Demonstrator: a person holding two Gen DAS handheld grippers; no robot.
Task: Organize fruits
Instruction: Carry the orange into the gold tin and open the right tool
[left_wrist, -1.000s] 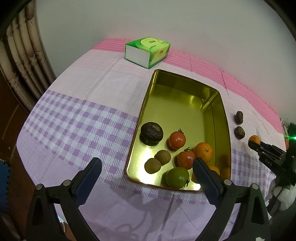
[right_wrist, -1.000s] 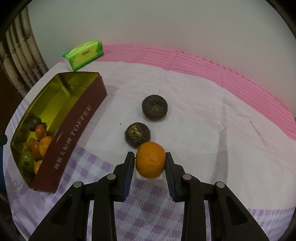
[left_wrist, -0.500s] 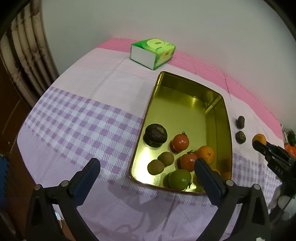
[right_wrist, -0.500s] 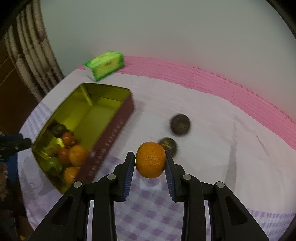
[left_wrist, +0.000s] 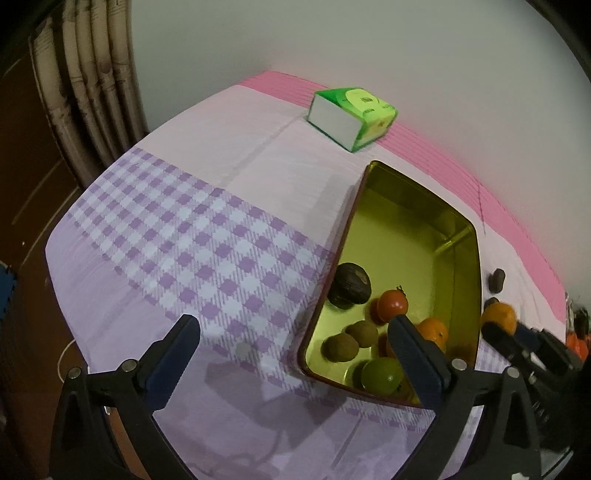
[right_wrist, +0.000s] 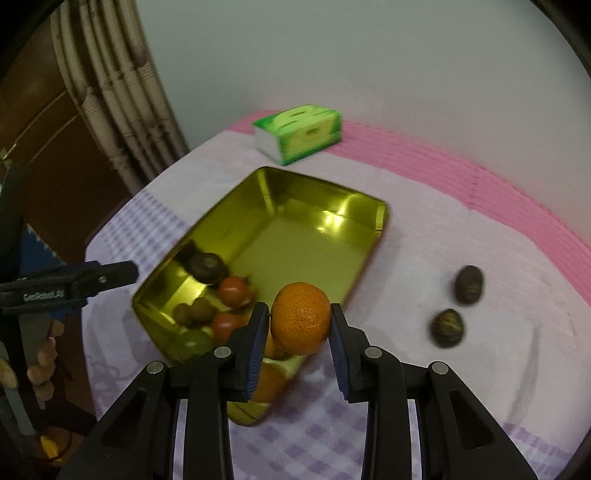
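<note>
Orange clenched in my right gripper, above tin's near right rim; bare tin floor at 11 o'clock. My left gripper released, empty, beside tin

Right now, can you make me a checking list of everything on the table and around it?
Surface: table under a pink and purple checked cloth.
Job's things: gold tin holding tomatoes, small brown fruits, a green fruit, oranges and a dark fruit; two dark fruits lie loose on the cloth.
Clutter: green tissue box.
Grippers: right gripper, jaws clamped on an orange above the tin's near corner; left gripper, jaws wide, empty.
Cables: nothing seen.
Surroundings: curtain, pale wall.
</note>
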